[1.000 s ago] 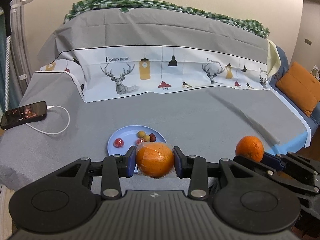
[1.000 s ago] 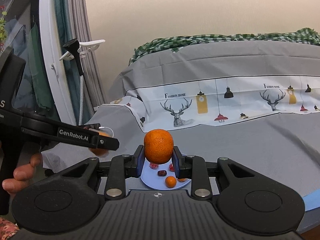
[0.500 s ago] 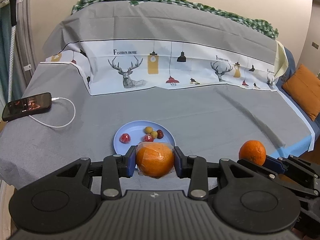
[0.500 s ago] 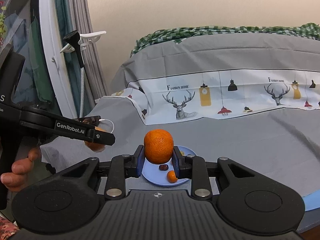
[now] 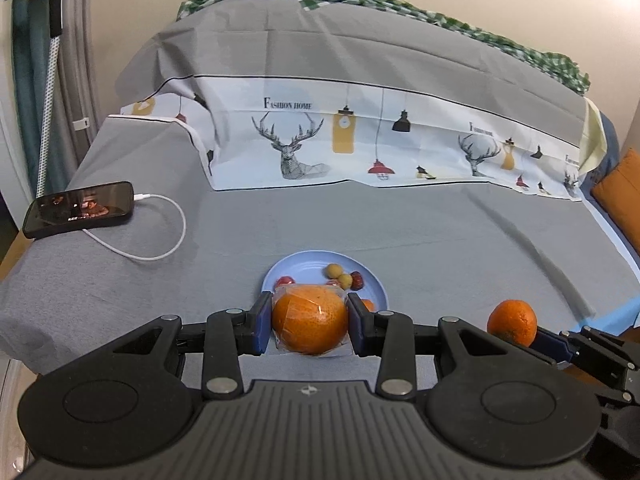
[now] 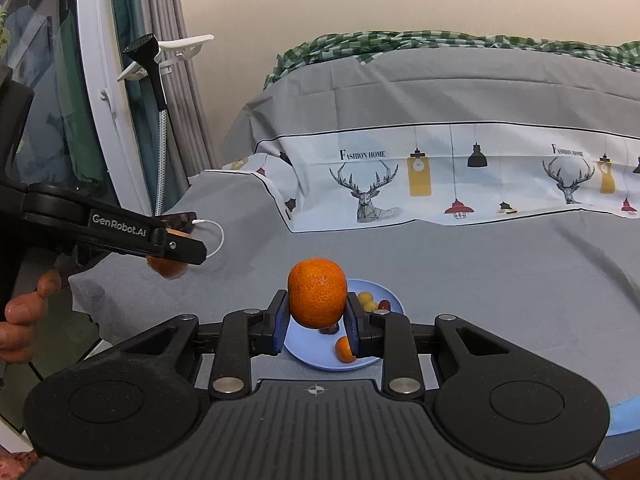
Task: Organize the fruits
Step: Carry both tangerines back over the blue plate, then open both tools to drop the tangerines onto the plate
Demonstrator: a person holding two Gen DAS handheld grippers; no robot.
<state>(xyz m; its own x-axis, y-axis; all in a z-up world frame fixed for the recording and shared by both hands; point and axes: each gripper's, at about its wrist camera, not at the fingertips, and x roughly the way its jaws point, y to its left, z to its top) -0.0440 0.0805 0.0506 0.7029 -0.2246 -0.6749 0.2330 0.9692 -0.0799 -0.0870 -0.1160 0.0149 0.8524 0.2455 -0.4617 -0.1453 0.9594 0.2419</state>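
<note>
Left wrist view: the wrapped orange [image 5: 310,323] is held clamped between the jaws of the left gripper [image 5: 309,326], and the blue plate [image 5: 378,286] on the grey bed cover [image 5: 440,248] has been brought nearer over the last second.

Right wrist view: the bare orange [image 6: 317,298] is gripped by the right gripper [image 6: 316,322], whose jaws are closed on it, now above the plate's near edge. Both fruits are judged ready to be set down there.
</note>
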